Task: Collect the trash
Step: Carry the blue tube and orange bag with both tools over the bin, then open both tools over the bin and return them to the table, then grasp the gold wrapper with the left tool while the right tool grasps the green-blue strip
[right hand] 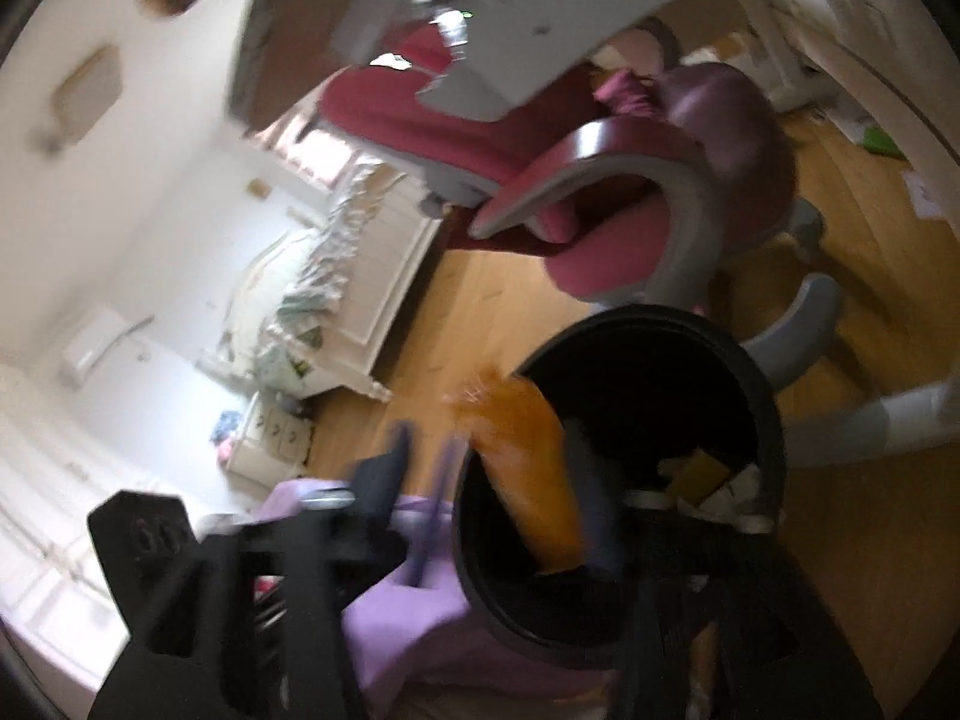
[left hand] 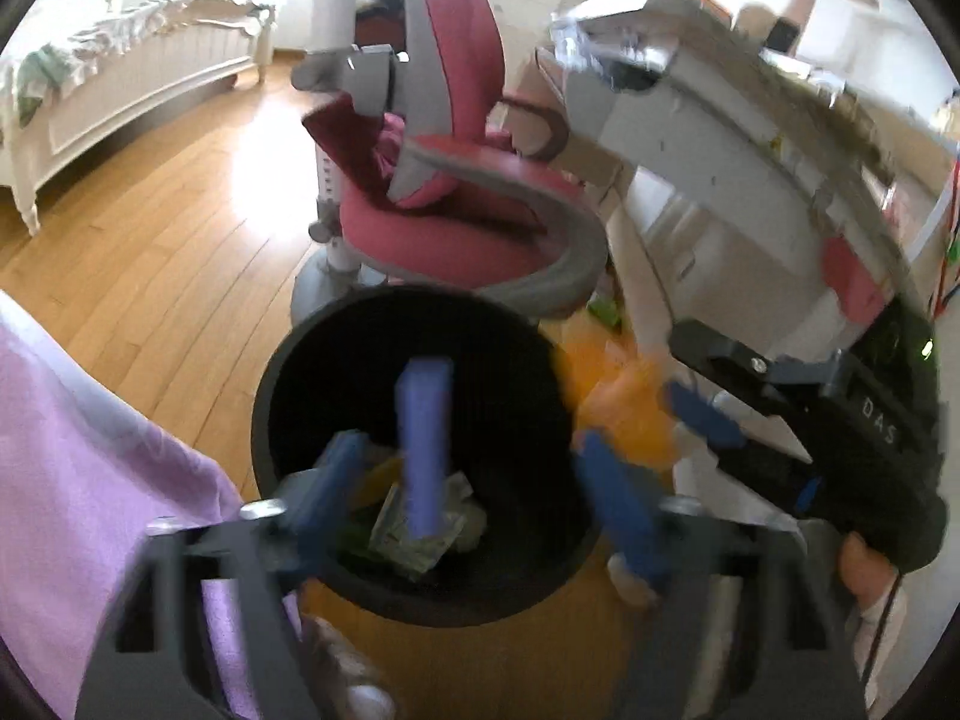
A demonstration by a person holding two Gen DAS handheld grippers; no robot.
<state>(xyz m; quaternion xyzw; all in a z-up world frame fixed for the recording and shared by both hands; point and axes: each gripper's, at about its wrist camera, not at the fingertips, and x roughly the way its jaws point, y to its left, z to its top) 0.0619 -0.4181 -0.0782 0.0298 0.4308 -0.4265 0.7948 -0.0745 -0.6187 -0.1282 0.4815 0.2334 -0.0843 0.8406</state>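
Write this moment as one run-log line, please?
left gripper: open, purple strip between jaws | right gripper: open, orange wrapper | black bin: beneath, holds trash

Left hand-held gripper: blue fingers on a black frame with silver screws. The right hand-held gripper carries white "DAS" lettering; lilac clothing on the person.
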